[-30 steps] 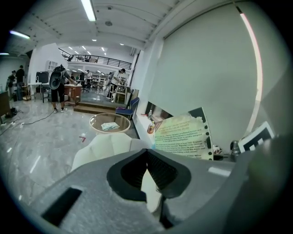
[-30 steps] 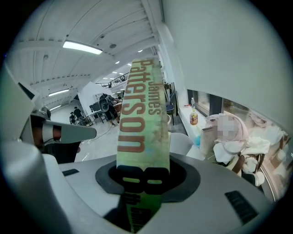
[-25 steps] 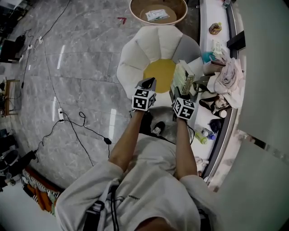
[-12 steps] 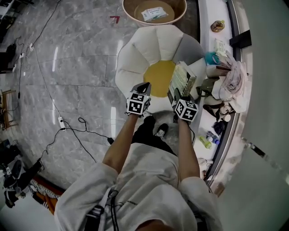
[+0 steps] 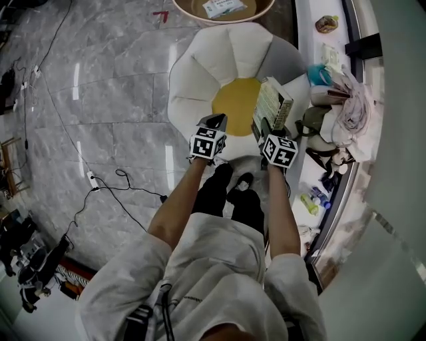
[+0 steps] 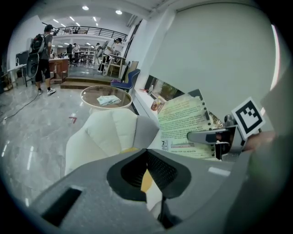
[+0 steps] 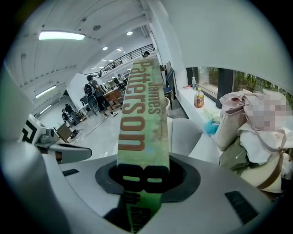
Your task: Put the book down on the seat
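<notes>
A white petal-shaped chair with a round yellow seat stands in front of me. My right gripper is shut on a green paperback book and holds it upright over the seat's right edge. In the right gripper view the book's spine rises from between the jaws of the right gripper. My left gripper hangs over the seat's near edge, shut and holding nothing. The left gripper view shows the left gripper, the book's back cover and the chair.
A round table with papers on it stands beyond the chair. On the right, a white ledge carries bags, clothes and bottles. Cables trail over the grey floor at the left. People stand far off.
The person has stepped towards the chair. Both grippers and the book now hang closer over the yellow seat. The right gripper's hold on the book is unchanged.
</notes>
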A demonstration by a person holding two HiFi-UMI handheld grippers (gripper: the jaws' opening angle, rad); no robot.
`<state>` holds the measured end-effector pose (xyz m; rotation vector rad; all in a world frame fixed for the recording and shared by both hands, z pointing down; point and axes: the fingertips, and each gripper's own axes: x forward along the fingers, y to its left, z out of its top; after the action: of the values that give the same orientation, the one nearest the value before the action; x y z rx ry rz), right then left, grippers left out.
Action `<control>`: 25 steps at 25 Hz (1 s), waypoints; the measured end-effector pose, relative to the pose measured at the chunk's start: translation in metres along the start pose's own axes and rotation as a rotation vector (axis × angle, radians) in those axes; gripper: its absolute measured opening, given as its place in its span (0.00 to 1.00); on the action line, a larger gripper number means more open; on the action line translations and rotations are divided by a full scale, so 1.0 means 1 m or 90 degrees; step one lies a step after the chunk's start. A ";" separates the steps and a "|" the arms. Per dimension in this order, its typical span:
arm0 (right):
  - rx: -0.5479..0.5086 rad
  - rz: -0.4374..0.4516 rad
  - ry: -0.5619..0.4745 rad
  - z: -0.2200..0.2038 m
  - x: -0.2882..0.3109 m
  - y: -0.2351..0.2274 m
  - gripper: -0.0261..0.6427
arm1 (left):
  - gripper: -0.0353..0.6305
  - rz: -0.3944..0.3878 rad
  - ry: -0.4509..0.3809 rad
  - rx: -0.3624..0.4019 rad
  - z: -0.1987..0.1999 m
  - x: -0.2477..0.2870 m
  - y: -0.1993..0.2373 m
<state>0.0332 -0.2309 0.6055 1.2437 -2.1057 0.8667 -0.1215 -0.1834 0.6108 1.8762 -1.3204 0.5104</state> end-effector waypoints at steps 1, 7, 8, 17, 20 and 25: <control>0.002 -0.002 -0.001 0.003 0.008 -0.003 0.27 | 0.07 -0.002 0.005 0.006 0.000 0.007 0.002; -0.005 0.019 -0.003 0.006 0.054 -0.019 0.28 | 0.07 -0.003 0.015 0.024 0.002 0.050 0.019; -0.009 0.026 0.000 0.003 0.063 -0.021 0.28 | 0.07 0.000 0.015 0.025 0.002 0.058 0.023; 0.042 0.062 0.046 -0.068 0.130 -0.044 0.27 | 0.07 0.026 0.028 0.008 -0.047 0.139 0.052; 0.041 0.081 0.055 -0.090 0.148 -0.047 0.27 | 0.07 0.032 0.038 -0.006 -0.071 0.163 0.057; 0.076 0.111 0.038 -0.116 0.193 -0.066 0.28 | 0.07 0.031 0.043 -0.012 -0.105 0.215 0.067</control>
<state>0.0242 -0.2735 0.8358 1.0902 -2.1658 1.1067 -0.0894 -0.2444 0.8494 1.8006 -1.3238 0.5797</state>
